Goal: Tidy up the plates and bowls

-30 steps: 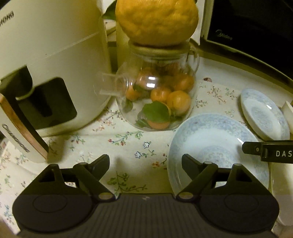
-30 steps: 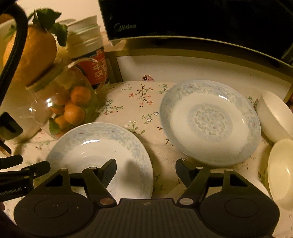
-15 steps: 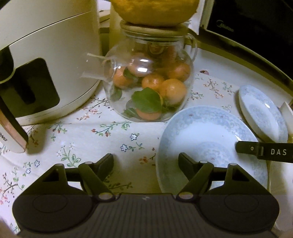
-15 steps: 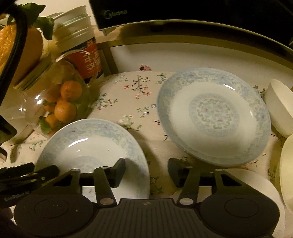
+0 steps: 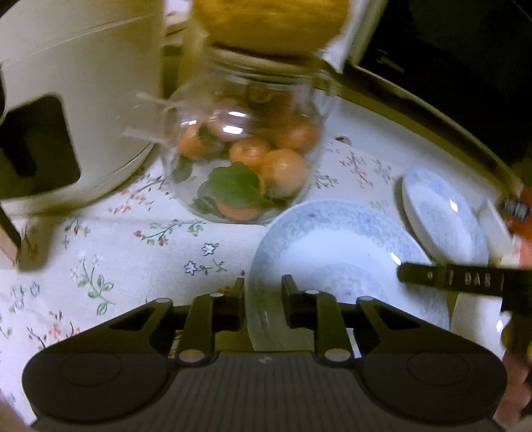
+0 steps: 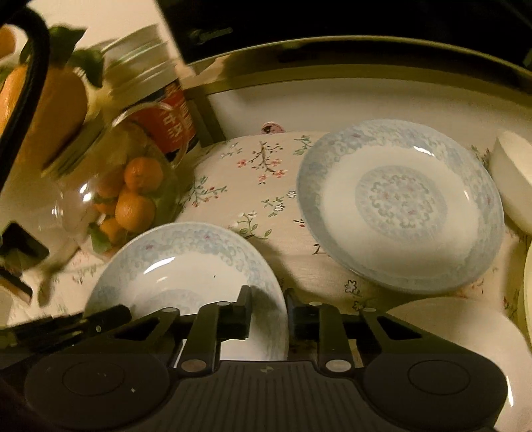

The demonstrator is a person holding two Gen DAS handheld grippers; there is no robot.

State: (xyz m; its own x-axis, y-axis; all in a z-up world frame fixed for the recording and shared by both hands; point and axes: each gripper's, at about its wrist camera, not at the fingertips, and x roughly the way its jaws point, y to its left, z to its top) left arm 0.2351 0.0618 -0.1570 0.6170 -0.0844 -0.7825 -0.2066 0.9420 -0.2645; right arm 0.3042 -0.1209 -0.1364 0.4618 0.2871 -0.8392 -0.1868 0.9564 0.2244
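A blue-patterned plate [image 5: 332, 252] [image 6: 186, 266] lies on the floral cloth, nearest to both grippers. My left gripper [image 5: 263, 299] has its jaws closing, and its pads pinch the plate's left rim. My right gripper [image 6: 268, 309] has its jaws closing too, with the pads pinching the same plate's right rim. One black finger of the right gripper [image 5: 465, 282] shows across the plate in the left wrist view. A second, matching plate [image 6: 399, 206] [image 5: 442, 219] rests further back on the right, tilted on a fold of cloth.
A glass jar of small oranges [image 5: 246, 159] with a big yellow citrus [image 5: 269, 23] on top stands just behind the near plate. A cream appliance [image 5: 73, 99] is at the left and a black microwave [image 5: 449, 66] behind. White bowls [image 6: 512, 179] [image 6: 465, 335] crowd the right side.
Both grippers' jaws went from wide apart to narrow, now pinching opposite rims of the near plate. Both views have tilted a little; the hands stayed in place.
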